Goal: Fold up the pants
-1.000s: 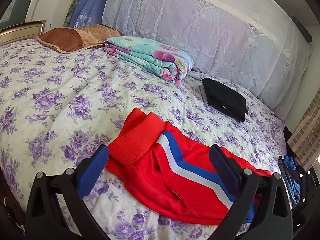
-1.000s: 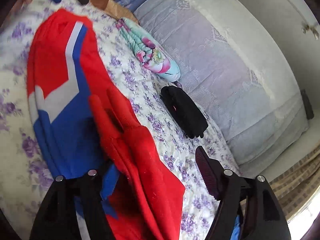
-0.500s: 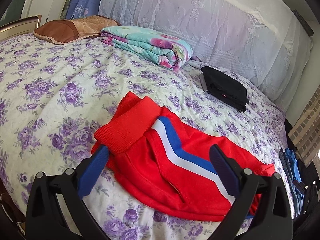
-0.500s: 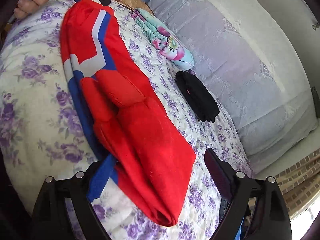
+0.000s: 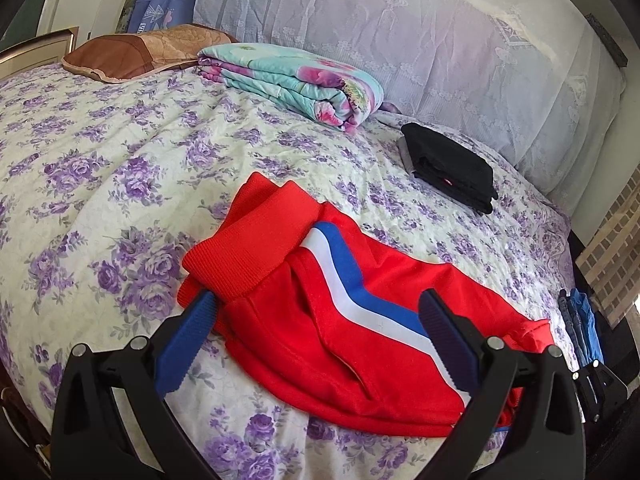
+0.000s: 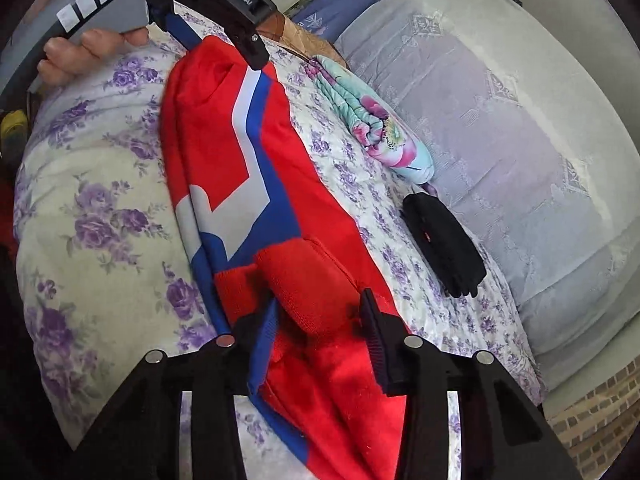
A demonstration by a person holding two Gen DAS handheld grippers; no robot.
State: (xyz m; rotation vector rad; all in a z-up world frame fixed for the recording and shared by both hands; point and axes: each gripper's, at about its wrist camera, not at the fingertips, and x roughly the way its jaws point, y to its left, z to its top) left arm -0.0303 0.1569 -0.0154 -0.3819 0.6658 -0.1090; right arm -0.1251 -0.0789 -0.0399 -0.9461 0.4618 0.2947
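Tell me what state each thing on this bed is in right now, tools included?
Red pants: partly folded, lying on the bed.
Left tool: wide open, fingers either side of the pants' end.
Right tool: narrowed around a bunched red fold; grip unclear.
Floral quilt: folded.
Black garment: folded.
Brown pillow: lying flat.

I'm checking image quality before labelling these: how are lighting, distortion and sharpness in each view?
Left wrist view: bright, even daylight, the red pants sharp, strong fisheye bending of the bedspread, dark corner vignette. Right wrist view: the same barrel distortion, the scene tilted, dark shadow on the cloth between the right tongs, and the left tongs at the top edge slightly soft.
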